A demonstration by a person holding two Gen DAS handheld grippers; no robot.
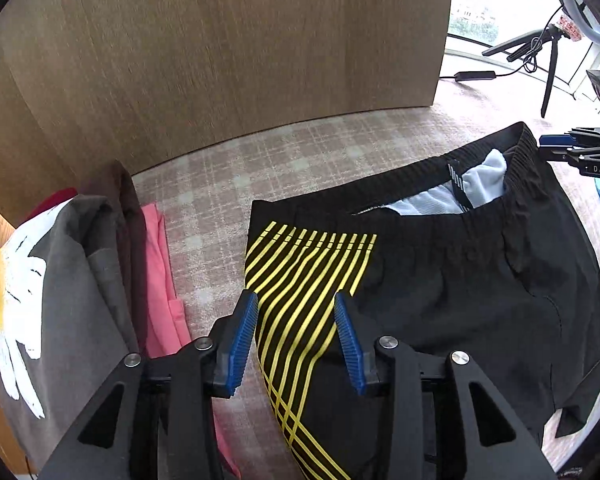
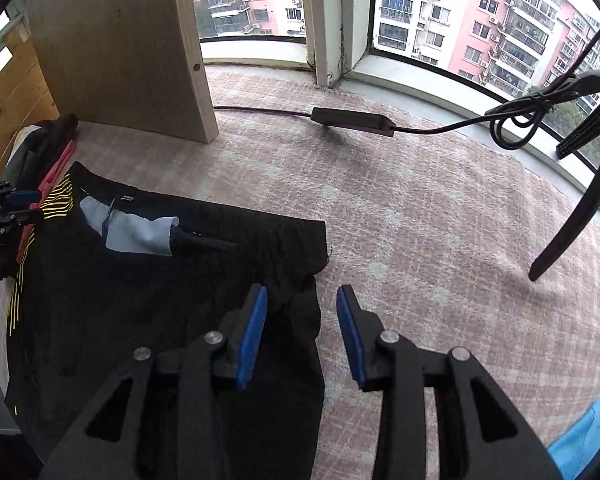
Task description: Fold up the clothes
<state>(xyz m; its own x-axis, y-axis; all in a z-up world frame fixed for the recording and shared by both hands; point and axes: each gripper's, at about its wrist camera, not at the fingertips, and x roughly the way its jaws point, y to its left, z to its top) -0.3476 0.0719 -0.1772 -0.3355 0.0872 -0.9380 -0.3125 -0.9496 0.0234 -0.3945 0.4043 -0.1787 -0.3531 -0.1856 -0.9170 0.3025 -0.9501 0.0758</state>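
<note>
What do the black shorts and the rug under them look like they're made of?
The black shorts: probably thin, smooth synthetic sportswear cloth, with a ribbed elastic waistband and printed yellow stripes. The rug: seemingly soft, short woven pile in faded pink-and-cream checks, matte and slightly fuzzy.

Black fabric shorts with yellow stripes (image 1: 440, 280) lie flat on the plaid cloth, filling the frame's centre-right, ribbed waistband toward upper right, pale lining showing.
</note>
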